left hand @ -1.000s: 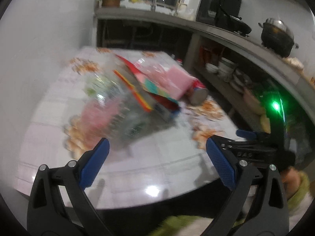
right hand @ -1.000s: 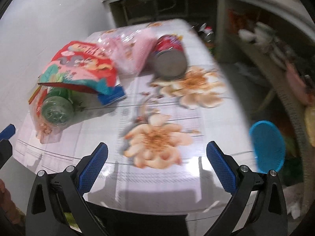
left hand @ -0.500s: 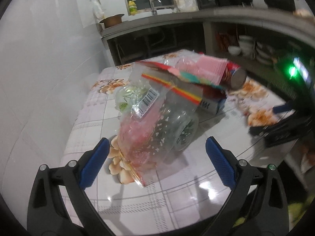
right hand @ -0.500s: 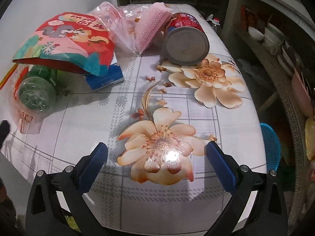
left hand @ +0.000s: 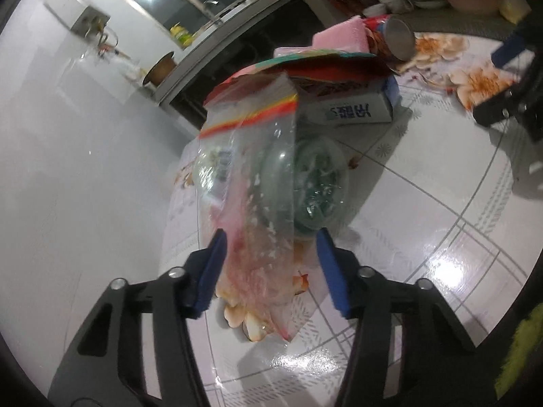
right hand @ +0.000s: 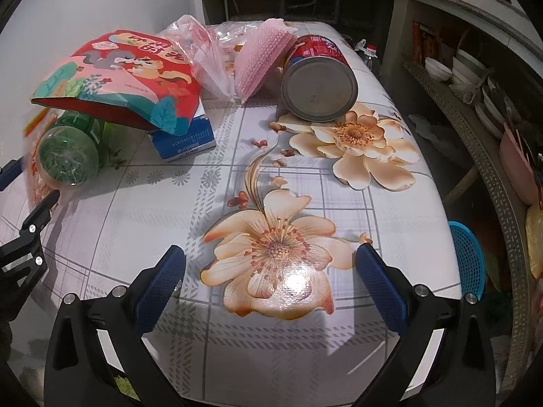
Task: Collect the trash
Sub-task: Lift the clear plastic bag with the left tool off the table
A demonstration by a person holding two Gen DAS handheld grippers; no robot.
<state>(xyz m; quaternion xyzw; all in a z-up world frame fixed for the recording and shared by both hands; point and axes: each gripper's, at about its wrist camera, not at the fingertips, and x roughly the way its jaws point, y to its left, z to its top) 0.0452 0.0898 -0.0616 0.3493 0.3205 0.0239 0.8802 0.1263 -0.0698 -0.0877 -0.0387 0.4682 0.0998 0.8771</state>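
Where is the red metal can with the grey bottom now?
In the right wrist view the red metal can lies on its side at the table's far end, just right of the pink textured pad.

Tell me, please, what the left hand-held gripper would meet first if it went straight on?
Most likely the clear plastic bag, already between the left hand-held gripper's closing jaws; the green bottle lies just behind.

My left claw (left hand: 271, 268) lower and rolled, jaws just closing, now astride the plastic bag (left hand: 253, 203).
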